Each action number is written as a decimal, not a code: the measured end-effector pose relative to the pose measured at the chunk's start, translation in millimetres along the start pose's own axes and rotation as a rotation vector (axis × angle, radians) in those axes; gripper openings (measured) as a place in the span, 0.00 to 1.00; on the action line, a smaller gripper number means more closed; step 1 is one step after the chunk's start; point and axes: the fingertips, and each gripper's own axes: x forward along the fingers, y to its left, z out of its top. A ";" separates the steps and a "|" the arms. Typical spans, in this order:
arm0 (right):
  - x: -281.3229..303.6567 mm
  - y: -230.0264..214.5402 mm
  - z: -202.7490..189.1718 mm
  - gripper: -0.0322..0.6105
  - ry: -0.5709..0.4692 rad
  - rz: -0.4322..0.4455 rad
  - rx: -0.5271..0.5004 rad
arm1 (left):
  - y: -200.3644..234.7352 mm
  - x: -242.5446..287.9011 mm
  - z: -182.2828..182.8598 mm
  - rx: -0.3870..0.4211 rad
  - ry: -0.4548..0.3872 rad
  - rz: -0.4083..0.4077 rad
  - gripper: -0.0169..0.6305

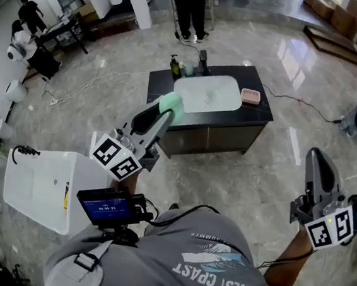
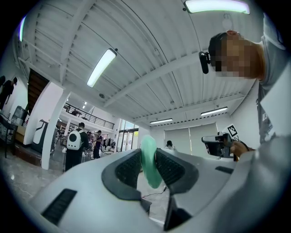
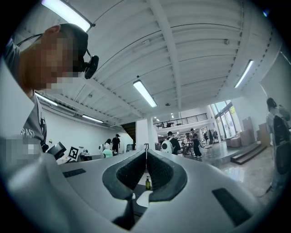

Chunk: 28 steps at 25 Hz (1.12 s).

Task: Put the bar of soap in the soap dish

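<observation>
- As seen from the head view, the left gripper (image 1: 167, 108) is raised toward a dark counter (image 1: 257, 119) and is well apart from it. Its jaws are clamped on the green soap (image 1: 172, 103).
- Left gripper view: the soap (image 2: 150, 159) stands on edge between the ribbed pads (image 2: 128, 169), and both press on it. Its lower end is hidden in the gap below the pads.
- The right gripper (image 1: 315, 155) is low at the right of the head view and also well short of the counter. Its marker cube lies near the frame edge.
- Right gripper view: the jaws of the right gripper (image 3: 146, 152) meet at the tips with nothing between them. The slit under the tips shows only a bottle (image 3: 147, 183) and a pale sliver of sink (image 3: 142, 198); the rest of the counter is hidden by the gripper body.
- The pink dish (image 1: 250, 96) sits on the counter's right side, just beside the white sink (image 1: 209, 93). It is too small for its inside to be made out.
- A faucet (image 1: 203, 62) stands behind the sink, small and dark, its detail not legible.
- The person's shirt (image 1: 216, 264) is cut off at the bottom edge.
</observation>
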 end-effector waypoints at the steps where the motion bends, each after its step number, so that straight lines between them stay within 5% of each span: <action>1: -6.0 -12.7 0.4 0.06 -0.003 0.000 0.004 | -7.6 10.8 -3.7 0.000 0.001 0.000 0.19; 10: 4.2 -28.3 -16.3 0.06 0.008 0.031 0.020 | -21.9 36.8 -17.0 0.025 0.023 -0.022 0.19; 18: -8.2 -18.9 -14.7 0.06 0.024 -0.029 -0.019 | -29.4 47.5 -22.8 0.014 0.021 -0.088 0.19; 28: 89.1 -1.0 -45.2 0.06 0.056 -0.137 -0.020 | 82.7 63.5 -31.8 -0.011 0.005 -0.176 0.19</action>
